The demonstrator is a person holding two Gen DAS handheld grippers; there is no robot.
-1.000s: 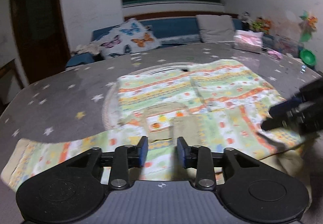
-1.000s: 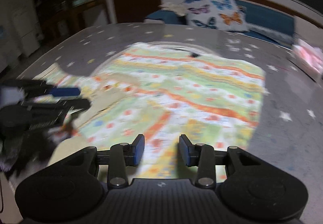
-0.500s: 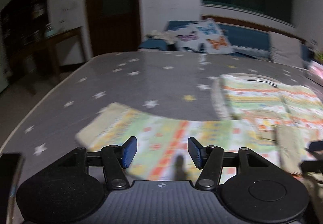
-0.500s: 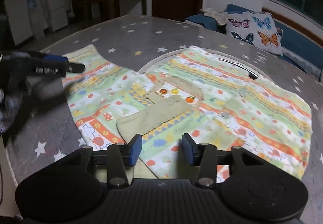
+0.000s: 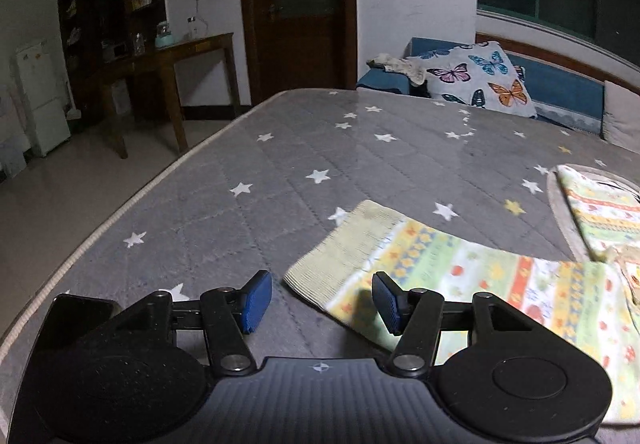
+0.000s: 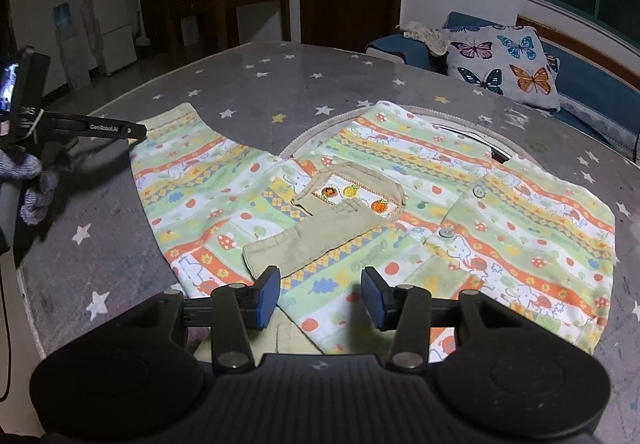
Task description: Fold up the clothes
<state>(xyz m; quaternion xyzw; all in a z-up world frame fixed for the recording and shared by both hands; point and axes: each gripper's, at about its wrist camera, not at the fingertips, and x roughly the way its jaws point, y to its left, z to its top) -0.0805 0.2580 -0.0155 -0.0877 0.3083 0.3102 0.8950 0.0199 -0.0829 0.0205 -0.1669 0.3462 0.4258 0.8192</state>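
Note:
A child's patterned shirt [image 6: 440, 196] in green, orange and white lies flat on a grey star-print table [image 6: 280, 84], one sleeve [image 6: 180, 160] stretched to the left. A folded beige sleeve [image 6: 320, 228] lies across its chest. My right gripper [image 6: 318, 294] is open and empty just above the shirt's near hem. My left gripper [image 5: 320, 302] is open and empty, hovering at the ribbed cuff [image 5: 340, 260] of the stretched sleeve [image 5: 480, 284]. It also shows in the right wrist view [image 6: 96, 128], beside the sleeve end.
The table's left edge [image 5: 120, 204] drops to a tiled floor. A blue sofa with a butterfly cushion [image 6: 504, 60] stands behind the table. A wooden side table [image 5: 168, 56] and a door [image 5: 300, 4] are at the back.
My left gripper has swung left from the shirt's middle to the sleeve cuff and opened wider. My right gripper has pulled back and opened wider over the near hem.

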